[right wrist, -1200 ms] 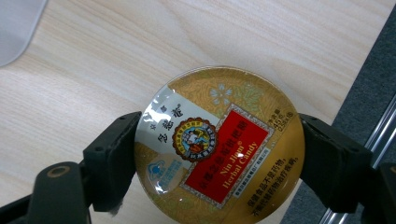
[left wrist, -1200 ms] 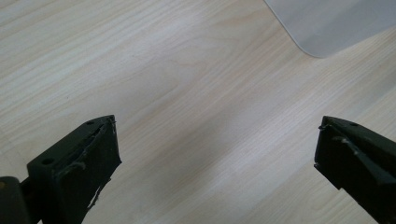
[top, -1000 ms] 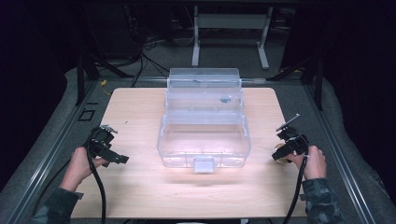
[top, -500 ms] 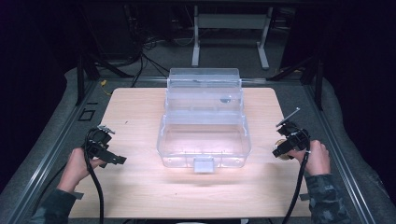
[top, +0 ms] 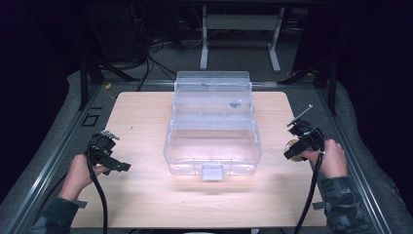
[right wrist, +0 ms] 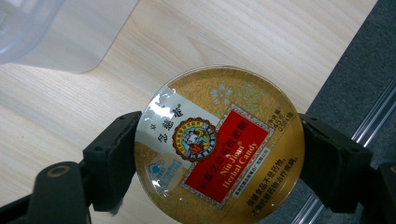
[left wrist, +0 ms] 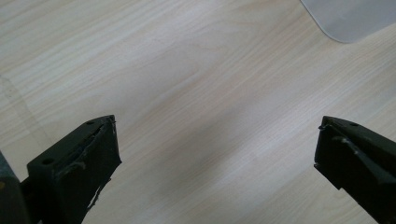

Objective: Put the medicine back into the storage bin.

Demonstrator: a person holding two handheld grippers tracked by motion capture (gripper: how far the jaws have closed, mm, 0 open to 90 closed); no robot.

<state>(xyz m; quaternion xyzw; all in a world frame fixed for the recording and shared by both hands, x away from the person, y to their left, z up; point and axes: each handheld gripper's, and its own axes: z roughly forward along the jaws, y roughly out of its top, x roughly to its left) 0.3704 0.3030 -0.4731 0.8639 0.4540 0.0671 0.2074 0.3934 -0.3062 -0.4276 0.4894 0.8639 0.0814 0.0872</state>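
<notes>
A clear plastic box [top: 213,142] with its lid thrown back stands open in the middle of the wooden table [top: 146,204]. My right gripper [top: 293,149] hovers to the right of the box, shut on a round gold candy tin [right wrist: 219,144] with a red label; both jaws press on the tin's rim. A sliver of the tin [top: 290,145] peeks out under the gripper in the high view. My left gripper [top: 116,163] rests low at the table's left side, open, with bare wood between its jaws [left wrist: 210,154].
A corner of the clear box [left wrist: 350,16] shows at the top right of the left gripper view. The table's right edge and a grey padded border [right wrist: 355,93] lie just beyond the tin. Metal stand legs [top: 241,29] stand behind the table.
My right gripper has risen off the table with the tin in it and drifted slightly back. The left gripper has stayed where it was.
</notes>
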